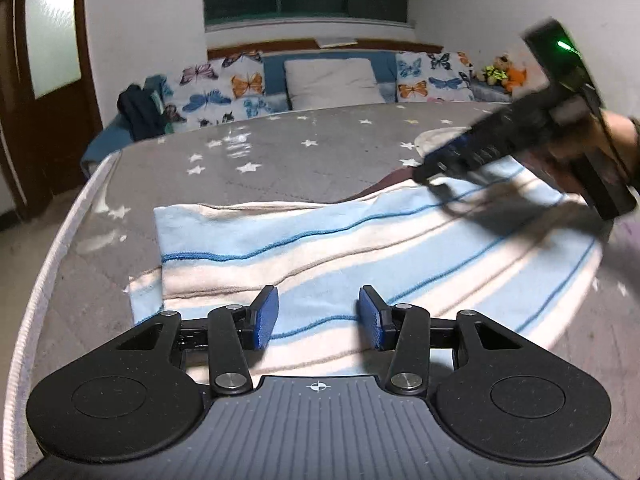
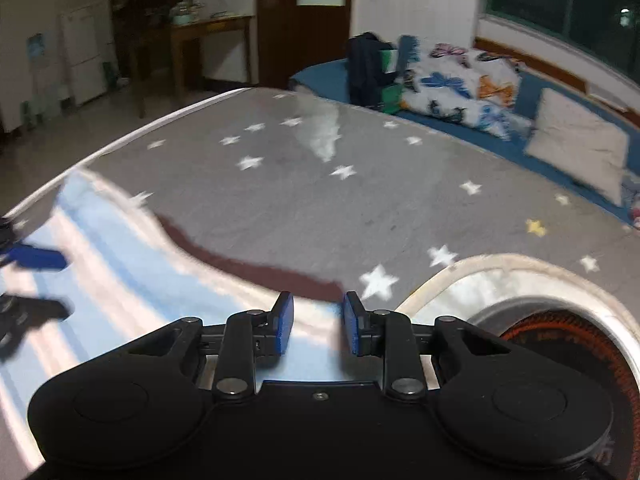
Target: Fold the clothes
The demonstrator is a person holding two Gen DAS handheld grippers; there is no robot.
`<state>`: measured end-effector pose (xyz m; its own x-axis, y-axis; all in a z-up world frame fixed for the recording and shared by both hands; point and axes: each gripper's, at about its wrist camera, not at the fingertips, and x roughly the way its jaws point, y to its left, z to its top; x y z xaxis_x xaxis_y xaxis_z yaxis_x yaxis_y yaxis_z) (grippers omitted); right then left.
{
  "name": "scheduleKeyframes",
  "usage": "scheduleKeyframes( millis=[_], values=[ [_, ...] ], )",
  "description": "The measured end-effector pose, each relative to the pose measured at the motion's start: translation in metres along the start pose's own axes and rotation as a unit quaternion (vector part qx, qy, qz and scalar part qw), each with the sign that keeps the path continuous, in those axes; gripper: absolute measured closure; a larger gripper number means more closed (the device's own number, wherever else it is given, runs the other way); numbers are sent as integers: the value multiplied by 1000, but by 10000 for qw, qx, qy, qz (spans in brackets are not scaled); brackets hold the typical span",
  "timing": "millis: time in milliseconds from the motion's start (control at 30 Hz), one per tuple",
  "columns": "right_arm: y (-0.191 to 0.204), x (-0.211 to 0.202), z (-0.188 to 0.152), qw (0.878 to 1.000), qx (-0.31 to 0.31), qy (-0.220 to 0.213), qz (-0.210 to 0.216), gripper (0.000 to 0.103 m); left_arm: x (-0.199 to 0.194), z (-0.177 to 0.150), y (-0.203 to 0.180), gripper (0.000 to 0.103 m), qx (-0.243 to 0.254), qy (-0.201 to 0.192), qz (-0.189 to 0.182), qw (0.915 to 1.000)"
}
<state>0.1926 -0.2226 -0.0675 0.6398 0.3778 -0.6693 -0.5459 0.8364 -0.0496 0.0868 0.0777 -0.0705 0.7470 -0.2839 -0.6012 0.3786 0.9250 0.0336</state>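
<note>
Left wrist view
Landmark: I take the mattress [image 1: 280,168], grey with stars, as my reference.
Garment: the striped cloth [image 1: 360,248] lies flat on the mattress's near half, long axis running left to right across my view.
Left gripper [image 1: 318,316]: jaws apart, nothing between the pads; it hangs over the cloth's near edge, the cloth straight ahead and below.
Right gripper [image 1: 444,176]: blurred, over the cloth's far right corner.

Right wrist view
Right gripper [image 2: 318,326]: jaws part open, nothing clamped; over the cloth [image 2: 100,248] where a dark edge [image 2: 248,268] meets bare mattress [image 2: 360,152].
Left gripper [image 2: 36,280]: far left, over the cloth.
Nearer hand: I judge each covers its own end; the left sits closer to the near hem.
</note>
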Motion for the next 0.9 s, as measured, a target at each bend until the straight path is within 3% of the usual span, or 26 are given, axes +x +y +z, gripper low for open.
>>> scheduleKeyframes(
  millis=[100,200,400,600,700,900],
  values=[
    [14,-8,3,9995,-199,-144,215,74,2,-2,2,53,-33,3,-6,10000],
    [44,-9,1,9959,-541,-47,721,74,4,-4,-2,50,26,-34,69,10000],
    [67,10,10,9954,-728,-103,614,74,2,1,0,49,-28,9,67,10000],
    [83,21,20,9935,-696,-153,886,74,9,20,15,49,-330,-77,-13,9994],
    [69,7,17,9951,-403,-206,875,74,17,28,24,49,-530,-103,-64,9985],
    [20,-30,-20,9990,-15,-204,394,74,37,30,51,49,-1127,67,-136,9935]
  ],
)
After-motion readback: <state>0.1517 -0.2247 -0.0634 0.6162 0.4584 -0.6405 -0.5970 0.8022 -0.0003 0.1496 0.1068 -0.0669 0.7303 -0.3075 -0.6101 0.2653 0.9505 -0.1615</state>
